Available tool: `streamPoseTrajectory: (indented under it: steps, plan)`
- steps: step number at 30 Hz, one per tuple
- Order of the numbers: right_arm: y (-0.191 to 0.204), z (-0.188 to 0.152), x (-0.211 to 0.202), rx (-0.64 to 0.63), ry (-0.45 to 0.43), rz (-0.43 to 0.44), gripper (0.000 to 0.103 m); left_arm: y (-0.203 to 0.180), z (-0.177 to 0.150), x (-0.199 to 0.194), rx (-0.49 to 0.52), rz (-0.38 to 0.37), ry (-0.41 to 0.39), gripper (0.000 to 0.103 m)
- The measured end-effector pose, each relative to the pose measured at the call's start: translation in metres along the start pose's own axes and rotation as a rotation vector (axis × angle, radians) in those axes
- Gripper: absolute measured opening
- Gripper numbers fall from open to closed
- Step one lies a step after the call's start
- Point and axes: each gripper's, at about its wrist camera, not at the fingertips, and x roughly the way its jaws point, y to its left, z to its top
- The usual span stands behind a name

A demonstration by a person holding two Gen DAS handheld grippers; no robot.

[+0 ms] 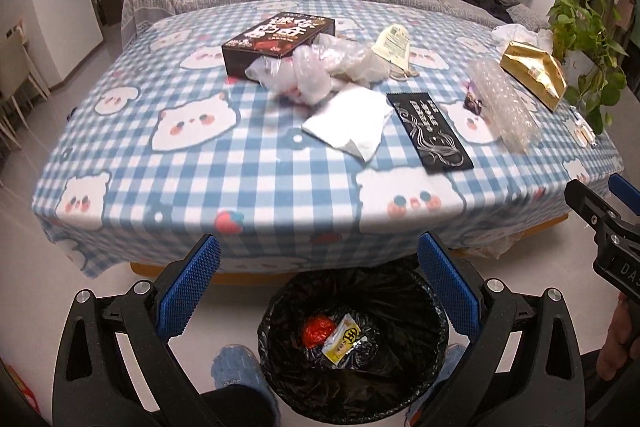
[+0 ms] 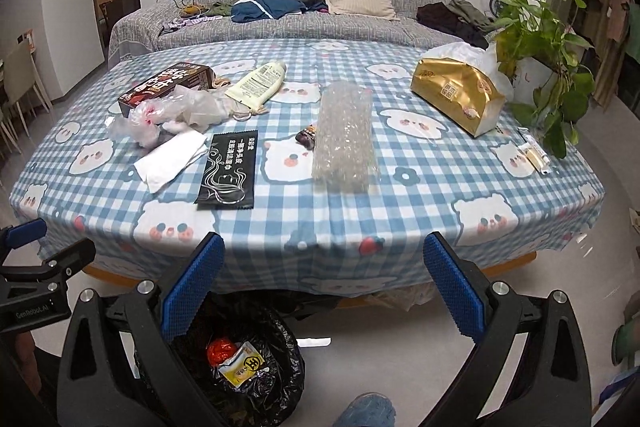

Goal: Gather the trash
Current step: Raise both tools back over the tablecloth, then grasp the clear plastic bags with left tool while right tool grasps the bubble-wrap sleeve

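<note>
Checked table [image 2: 400, 187] — black wrapper [image 2: 228, 169] lies lengthwise toward the sofa [image 2: 328, 23].

Left gripper [image 1: 318, 287] held low with jaws spread wide, blue ribbed pads [image 1: 190, 289] facing each other, nothing between them. Right gripper [image 2: 324, 287] likewise wide open and empty, level beside the left, blue pads [image 2: 454, 291] angled outward; seen at the right edge of the left wrist view, with part of a hand [image 1: 618, 343] gripping its handle. Blue-slippered foot [image 1: 234, 375] visible below the left gripper.
</note>
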Motion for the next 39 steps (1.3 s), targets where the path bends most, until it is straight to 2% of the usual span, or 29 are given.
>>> streamPoseTrajectory:
  steps: [10, 18, 35, 39]
  plan:
    - [0.001, 0.031, 0.017, -0.013, -0.006, -0.003, 0.096, 0.002, 0.035, 0.017, 0.018, 0.011, -0.005, 0.097]
    - [0.002, 0.058, 0.038, -0.018, 0.0, 0.005, 0.096, 0.01, 0.064, 0.033, -0.007, 0.005, -0.005, 0.097]
    - [-0.024, 0.105, 0.13, 0.034, 0.084, -0.009, 0.095, 0.019, 0.13, 0.1, -0.034, -0.003, 0.035, 0.095]
    - [-0.032, 0.11, 0.149, 0.054, 0.115, -0.005, 0.093, 0.016, 0.14, 0.113, -0.02, 0.002, 0.045, 0.091]
